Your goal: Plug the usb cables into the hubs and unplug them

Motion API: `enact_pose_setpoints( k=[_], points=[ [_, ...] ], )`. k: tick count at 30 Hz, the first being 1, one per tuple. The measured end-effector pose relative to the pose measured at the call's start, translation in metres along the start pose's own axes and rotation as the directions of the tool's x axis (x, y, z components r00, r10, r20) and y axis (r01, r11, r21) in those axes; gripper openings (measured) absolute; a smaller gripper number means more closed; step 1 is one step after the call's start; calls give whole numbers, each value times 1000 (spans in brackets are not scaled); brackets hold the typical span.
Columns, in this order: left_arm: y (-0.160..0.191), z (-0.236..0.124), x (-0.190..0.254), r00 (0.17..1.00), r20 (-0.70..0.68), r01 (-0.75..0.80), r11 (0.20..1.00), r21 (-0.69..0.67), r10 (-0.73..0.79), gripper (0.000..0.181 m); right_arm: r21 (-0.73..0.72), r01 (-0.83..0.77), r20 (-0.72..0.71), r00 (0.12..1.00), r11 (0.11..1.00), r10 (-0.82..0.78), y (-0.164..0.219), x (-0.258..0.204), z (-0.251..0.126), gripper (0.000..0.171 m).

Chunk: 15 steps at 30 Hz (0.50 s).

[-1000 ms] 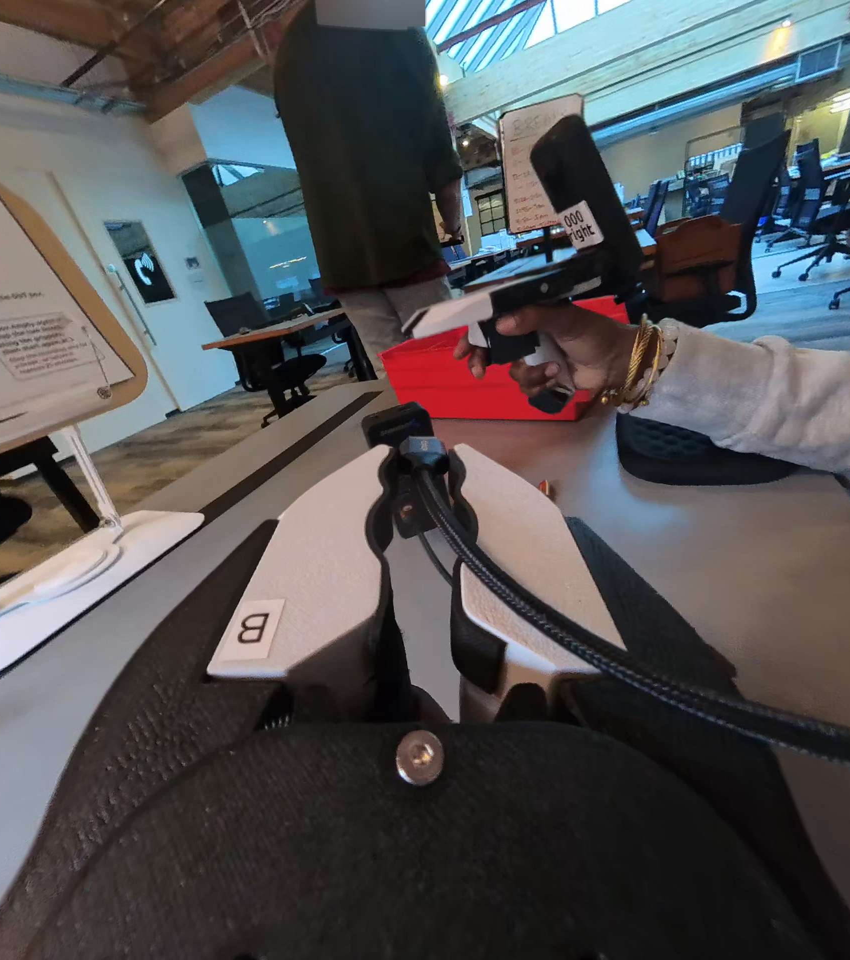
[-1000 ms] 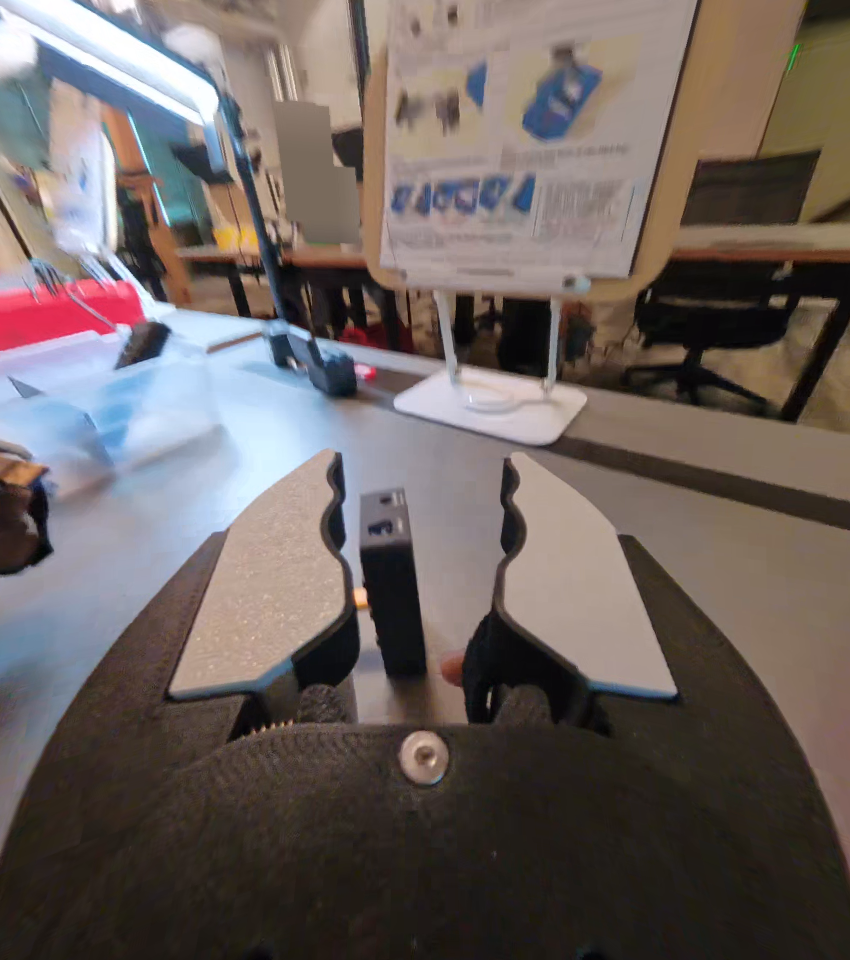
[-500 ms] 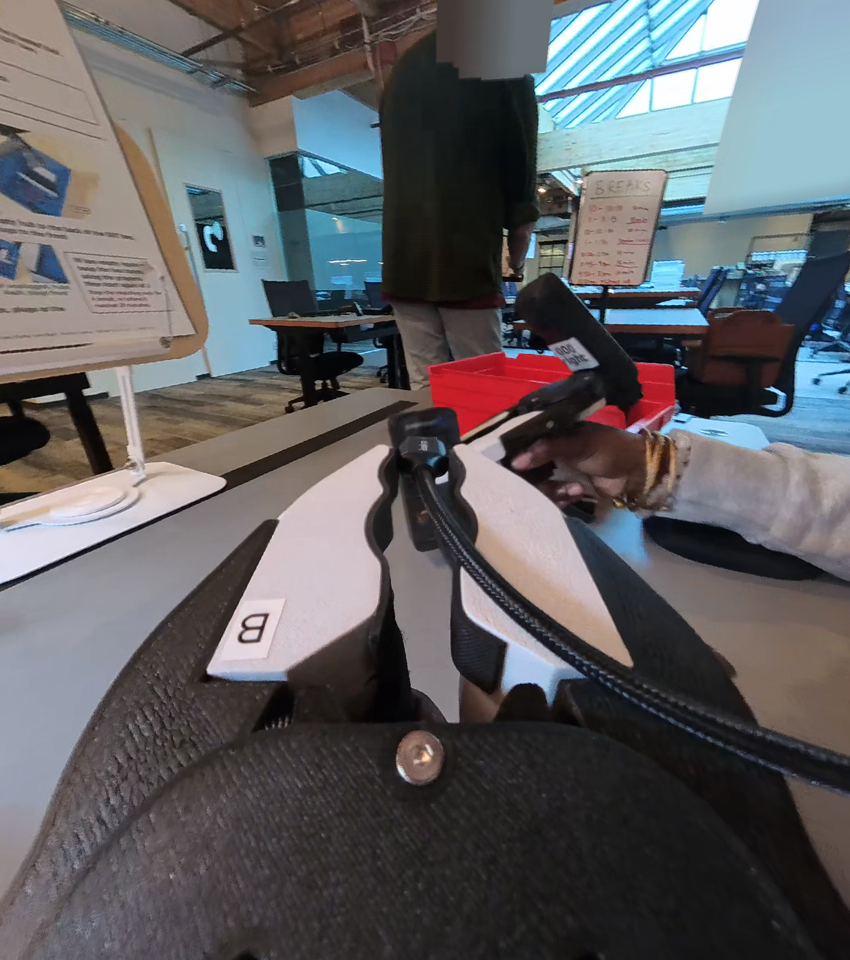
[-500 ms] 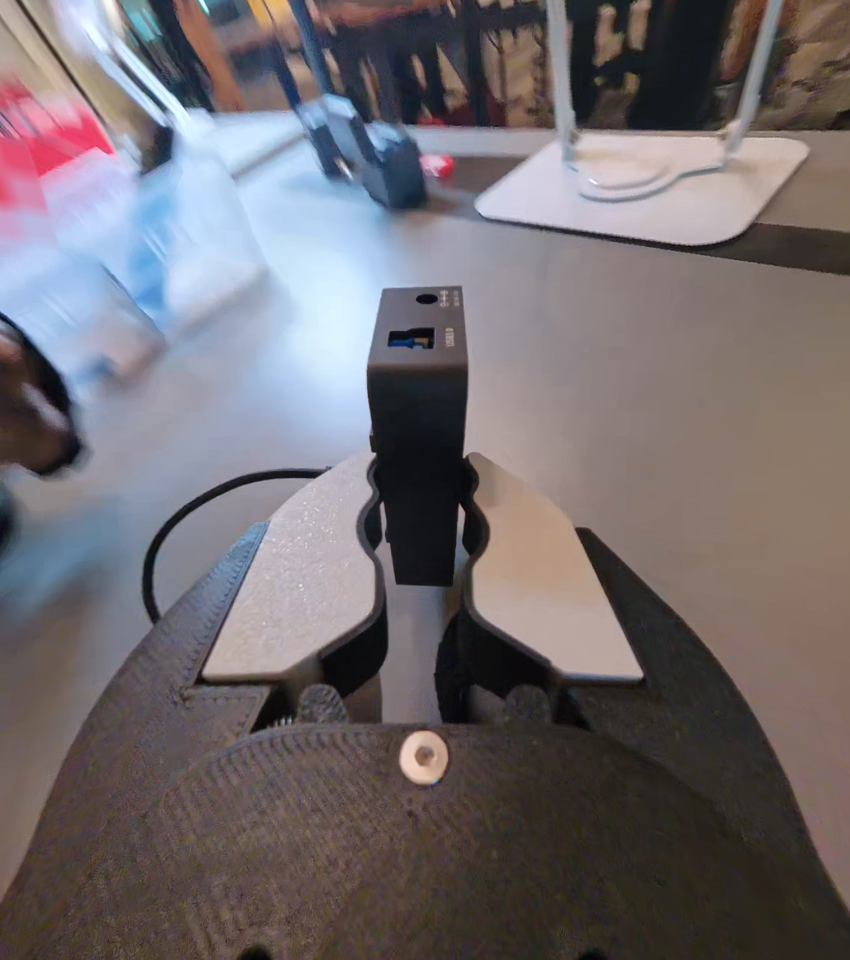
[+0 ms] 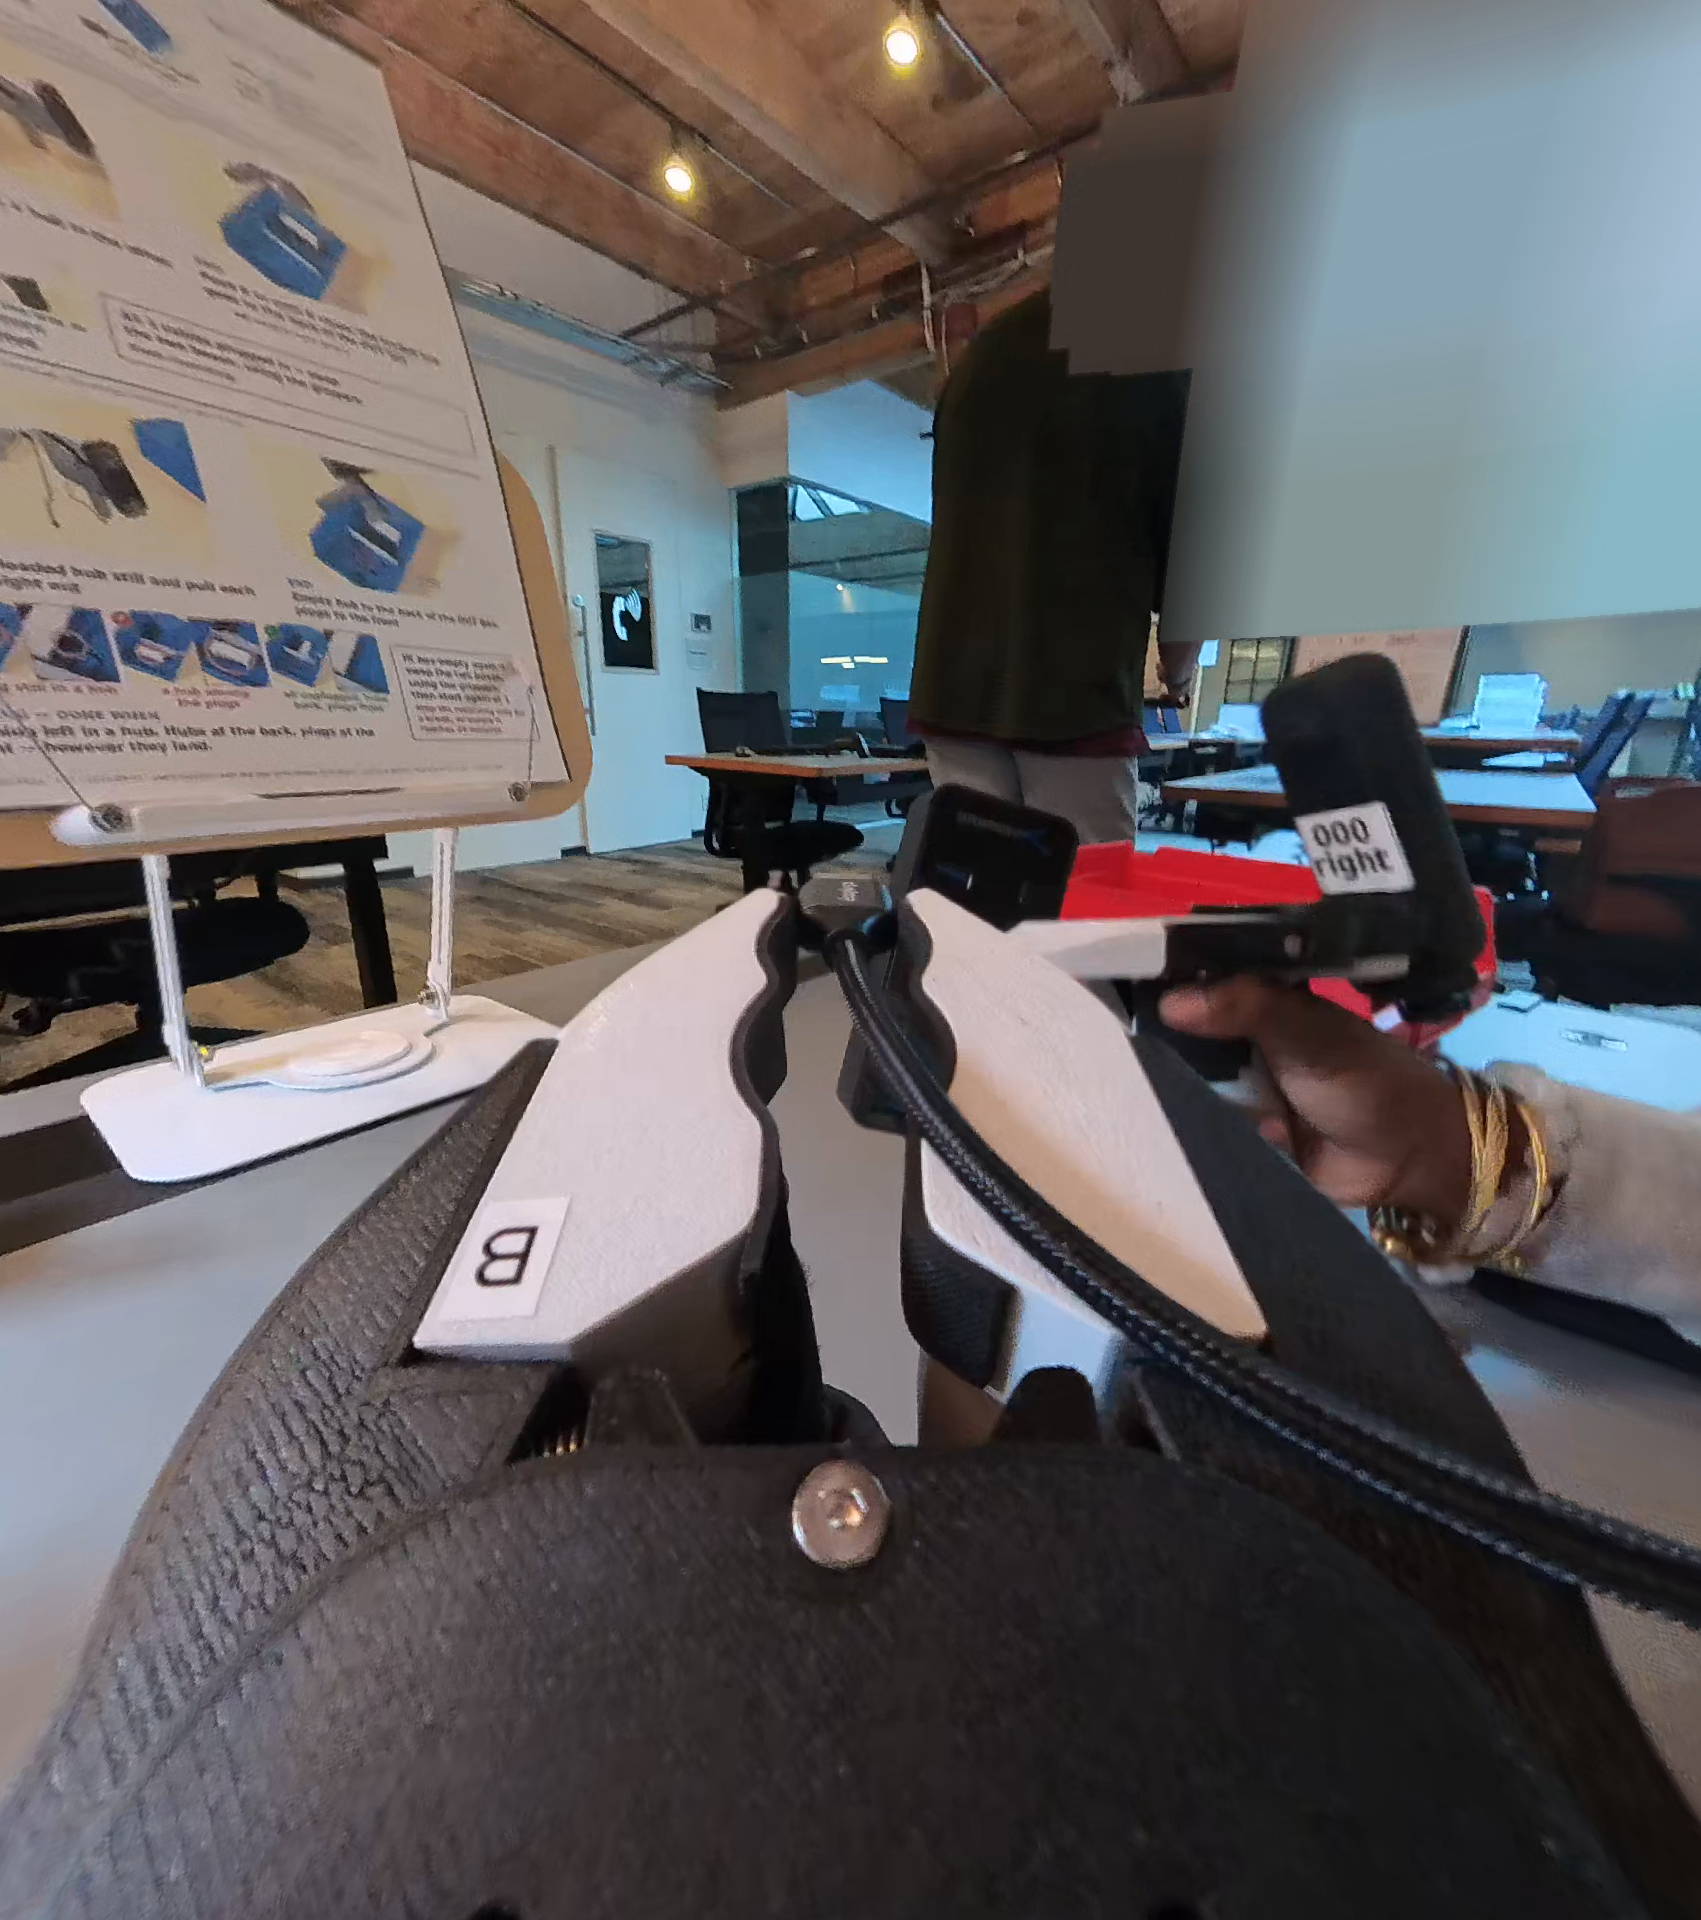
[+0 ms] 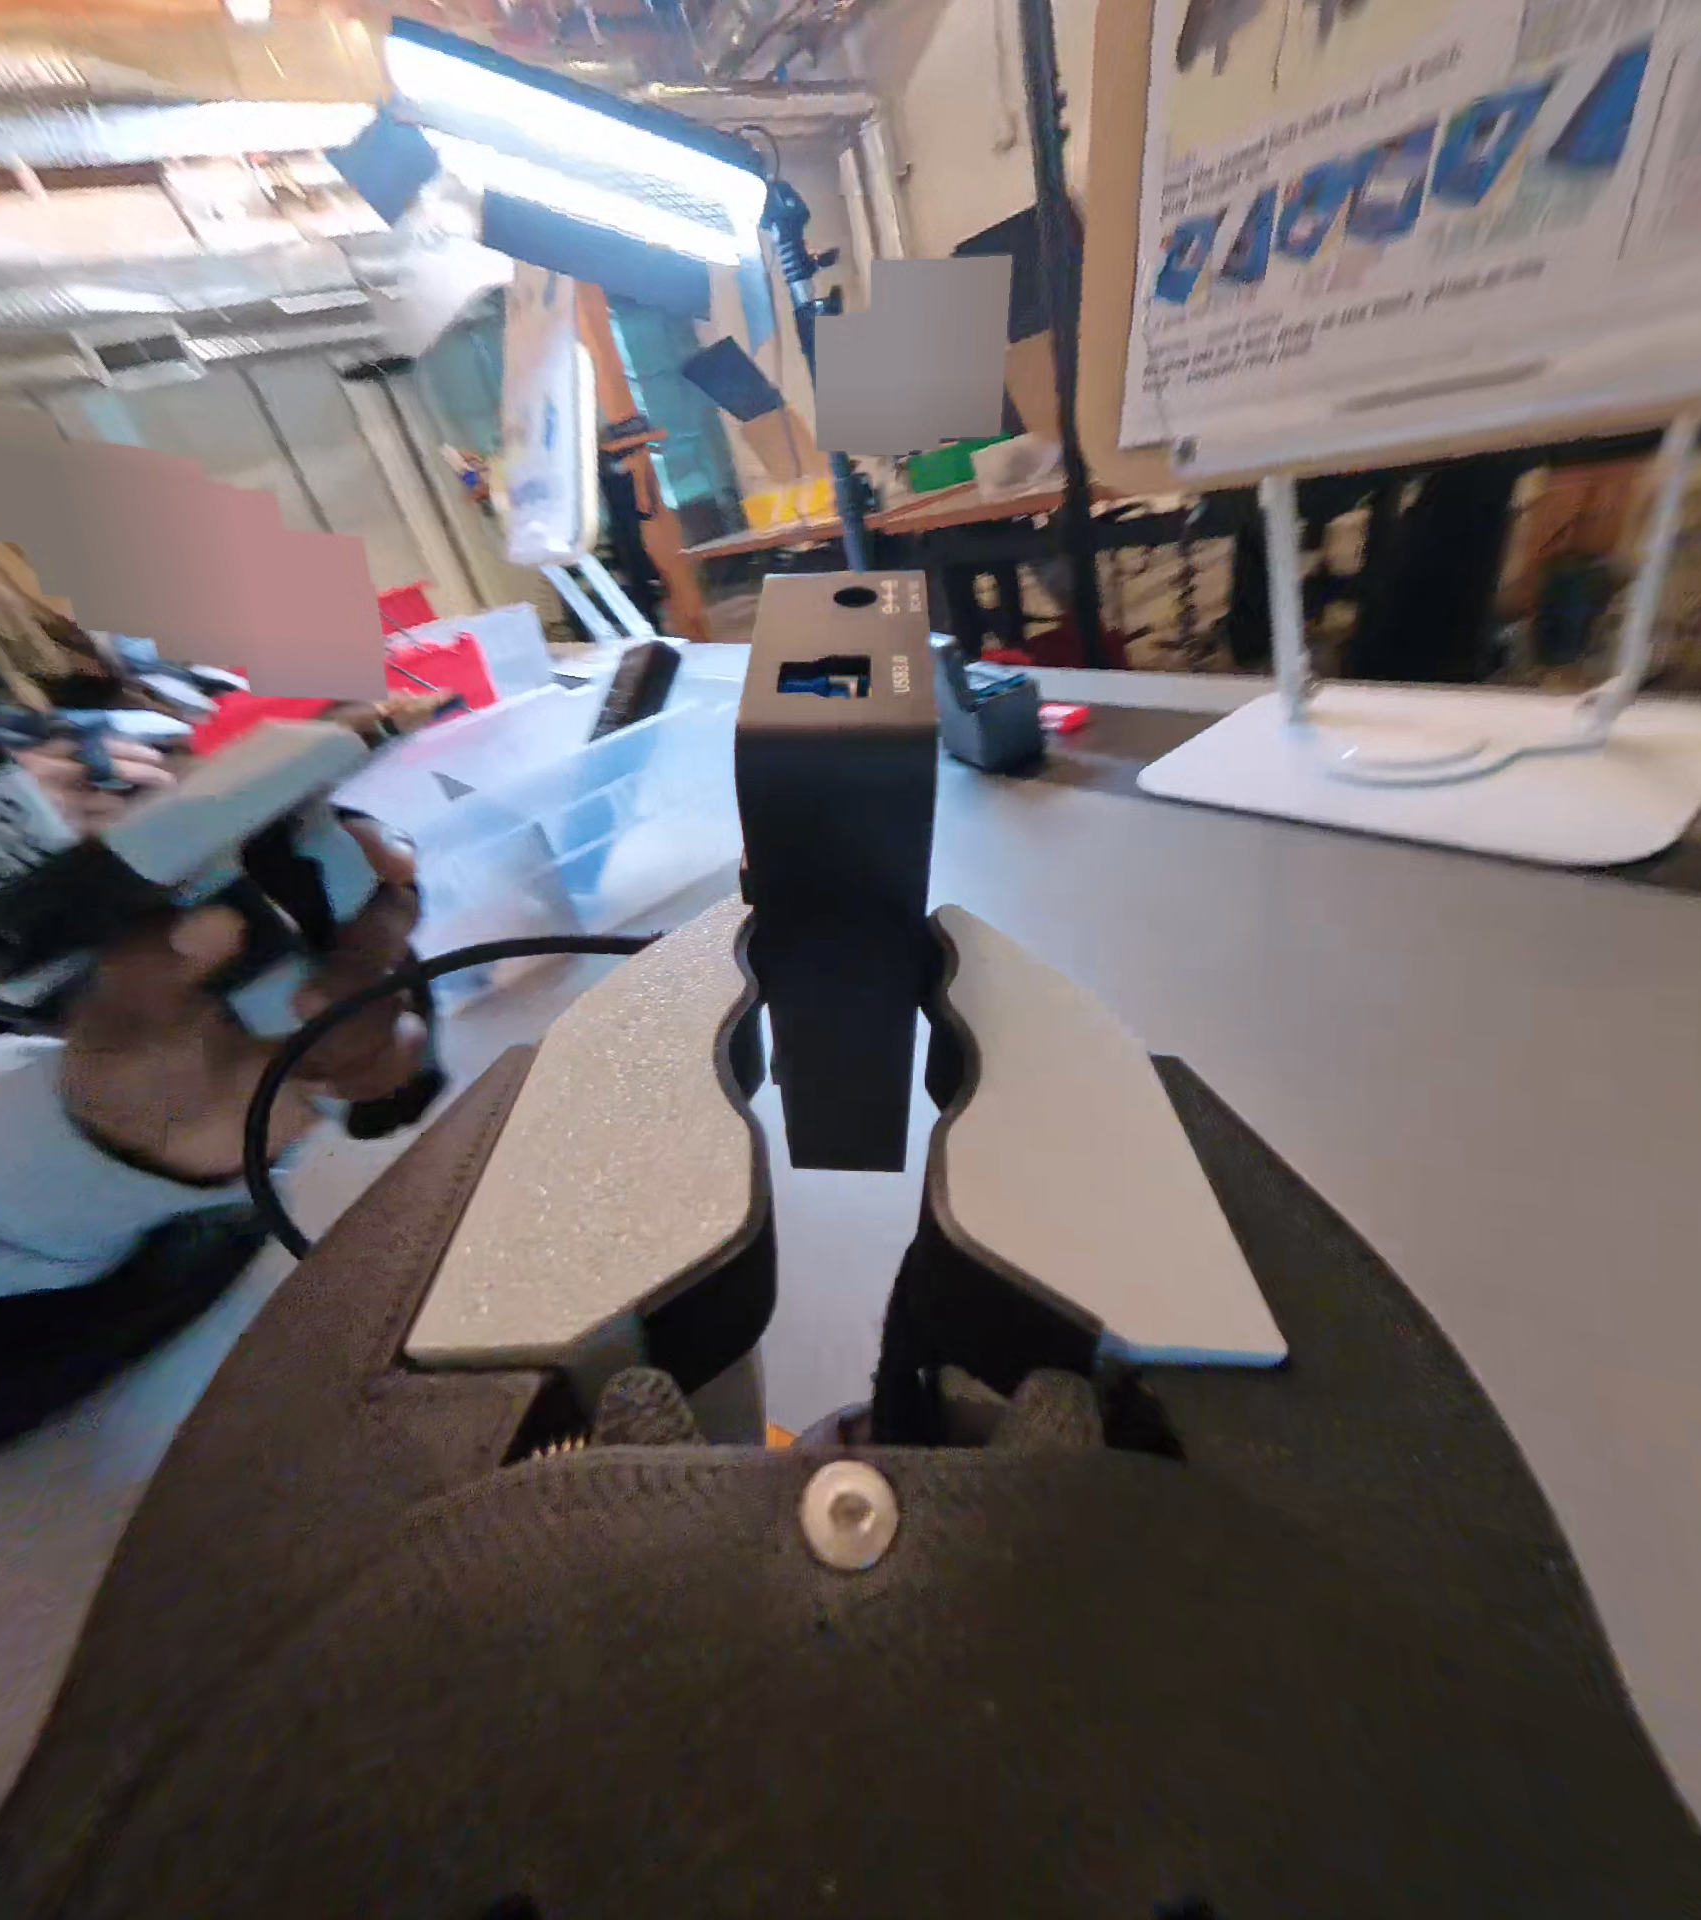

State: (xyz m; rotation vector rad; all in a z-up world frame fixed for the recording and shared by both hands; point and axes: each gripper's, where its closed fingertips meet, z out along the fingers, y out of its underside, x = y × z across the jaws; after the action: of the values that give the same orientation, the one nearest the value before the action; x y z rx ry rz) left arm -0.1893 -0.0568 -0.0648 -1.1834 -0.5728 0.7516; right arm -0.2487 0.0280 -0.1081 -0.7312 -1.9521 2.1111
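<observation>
L tool (image 5: 838, 914) is clamped on the plug of a black braided usb cable (image 5: 1064, 1236); the cable runs back between the white fingers (image 5: 648, 1101) and off past the R side of the body. Just beyond the plug tip sits the black hub (image 5: 993, 854), held up above the grey table (image 5: 46, 1455) — whether plug and hub touch can't be told from this view. R tool (image 6: 838, 935) is closed on the hub's (image 6: 833, 790) lower body; hub stands roughly upright, port face w/ a blue-lined slot pointing away from the camera, top end well clear of the fingertips. In the L wrist view the R tool (image 5: 1085, 951) reaches in from the R of the hub, gripped by a hand (image 5: 1345, 1101) w/ gold bangles and a pale sleeve. In the R wrist view, L of the hub, the other hand (image 6: 233, 997) is blurred; a thin black loop of cable (image 6: 326, 1029) curves beside it. Beyond the hub and to its R stands a white stand (image 6: 1448, 769) carrying an instruction sheet (image 5: 171, 416); clear plastic bins (image 6: 555, 790) lie L of the hub — a red bin (image 5: 1199, 883) behind it in the L wrist view.
</observation>
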Motion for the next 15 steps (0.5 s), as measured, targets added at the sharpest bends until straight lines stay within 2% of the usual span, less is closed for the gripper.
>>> enact_pose_setpoints(
  k=[3,6,9,13,15],
  points=[
    [-14,4,10,999,19,-31,999,30,30,18,20,156,-126,980,987,-153,-5,0,1,28],
    [-10,16,30,995,15,-96,995,-15,96,18,66,211,-192,962,975,-195,-12,-6,4,28],
    [0,28,37,982,23,-184,981,-55,185,18,112,228,-194,960,967,-204,-14,-20,7,27],
    [14,34,33,977,26,-205,972,-117,210,18,170,254,-153,961,952,-229,-19,-42,9,28],
    [9,31,30,974,41,-218,973,-69,221,18,164,266,-145,959,950,-244,-18,-45,10,28]
  ],
)
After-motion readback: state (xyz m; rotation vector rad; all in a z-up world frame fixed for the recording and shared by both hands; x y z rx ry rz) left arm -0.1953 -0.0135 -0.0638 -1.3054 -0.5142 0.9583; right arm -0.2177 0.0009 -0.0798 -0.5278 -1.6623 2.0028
